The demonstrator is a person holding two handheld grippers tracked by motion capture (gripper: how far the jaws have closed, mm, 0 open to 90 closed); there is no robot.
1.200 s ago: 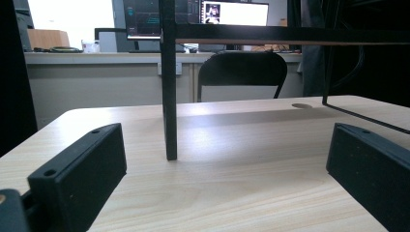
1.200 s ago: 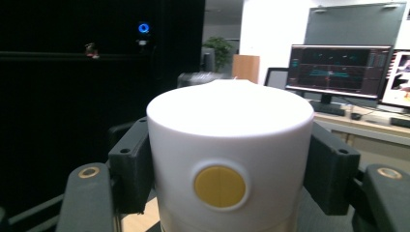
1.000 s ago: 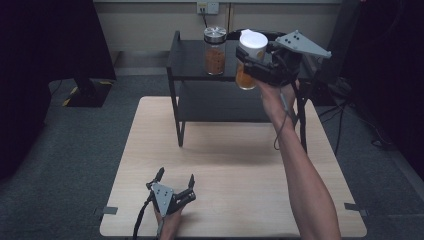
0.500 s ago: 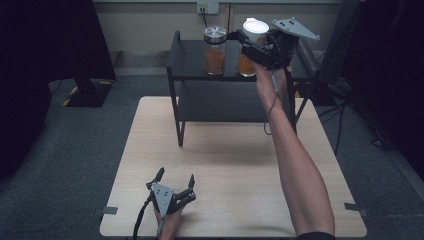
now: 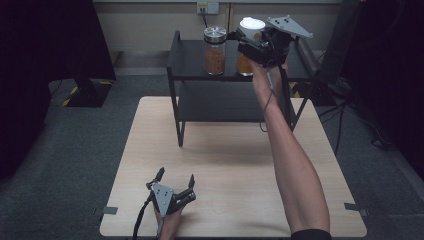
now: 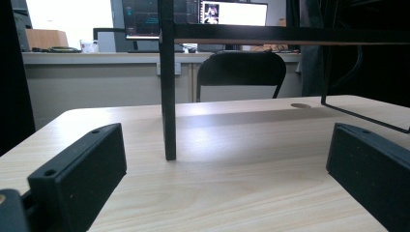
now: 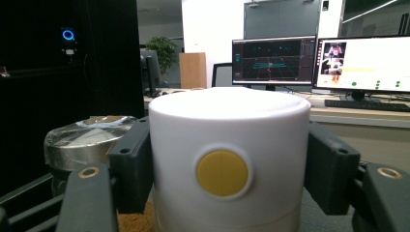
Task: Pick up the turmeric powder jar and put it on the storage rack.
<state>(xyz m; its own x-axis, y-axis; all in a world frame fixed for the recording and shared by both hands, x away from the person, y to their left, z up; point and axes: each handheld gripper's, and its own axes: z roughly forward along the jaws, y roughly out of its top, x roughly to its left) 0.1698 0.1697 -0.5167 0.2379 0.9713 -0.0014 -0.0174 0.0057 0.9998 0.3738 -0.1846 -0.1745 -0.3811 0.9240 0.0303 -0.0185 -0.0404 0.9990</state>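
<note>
The white-lidded jar (image 5: 248,47), with orange-brown contents below its white cap, sits at the top shelf of the black rack (image 5: 190,62), just beside a second jar with a metal lid (image 5: 215,50) that already stands there. I cannot tell from the high view whether its base rests fully on the shelf or hangs just above it. In the right gripper view, the white lid (image 7: 227,159) with its round yellow mark sits squarely between the two black jaws, and both pads press against its sides; I therefore read the right gripper (image 5: 260,45) as clamped on the jar at lid height. The metal-lidded jar (image 7: 84,137) appears close at the left of that view, near the held one but not visibly touching it. My assessment: the carry to the shelf is essentially complete, and what remains is to confirm seating, release the grip and draw the arm back without nudging the neighbour. The left gripper (image 5: 174,186) rests low on the wooden table (image 5: 320,165) at the near edge, jaws spread wide with nothing between them, facing a rack leg (image 6: 168,96).
</note>
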